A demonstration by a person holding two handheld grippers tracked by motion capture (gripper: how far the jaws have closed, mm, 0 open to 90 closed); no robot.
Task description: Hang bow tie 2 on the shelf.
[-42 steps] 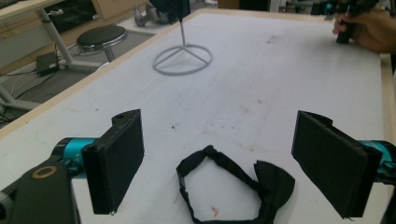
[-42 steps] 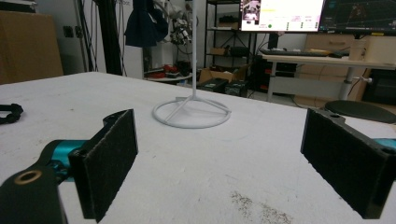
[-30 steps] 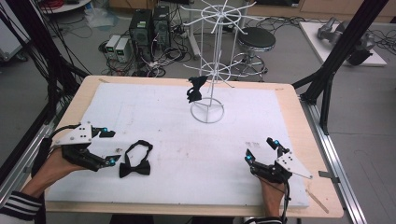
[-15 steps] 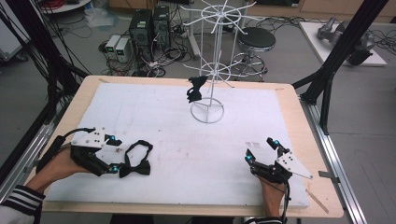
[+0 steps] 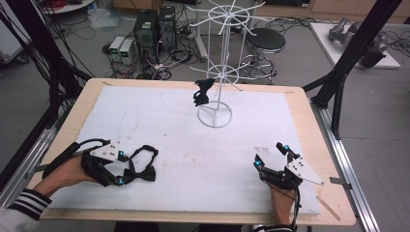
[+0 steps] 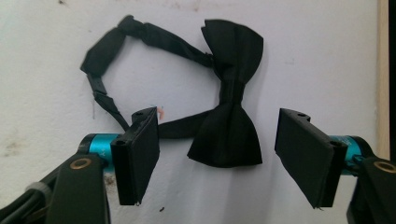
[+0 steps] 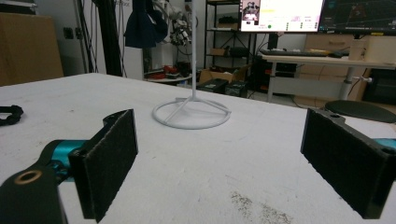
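- High view: the left gripper (image 5: 117, 167) sits low at the near-left of the desk (image 5: 309, 99), over a black bow tie (image 5: 140, 173) that lies flat on the white mat (image 5: 193, 145). The tie's strap loops away toward the middle of the desk.
- High view: the right gripper (image 5: 272, 155) rests at the near-right, well apart from the tie, fingers spread with nothing between them.
- High view: a white wire rack (image 5: 216, 77) stands at the far middle of the mat; a second dark bow tie (image 5: 201, 92) hangs on it.
- Left gripper view: the bow tie (image 6: 231, 107) lies between the two fingers (image 6: 140, 154), which have just been closing. A gap shows on each side of the bow, so the pads do not press it. The strap (image 6: 121, 51) runs past the left-hand finger.
- Right gripper view: the fingers (image 7: 109, 158) stand wide apart over bare mat. The rack's ring base (image 7: 191, 114) is ahead, and a bit of the strap (image 7: 9, 114) shows at the left edge.
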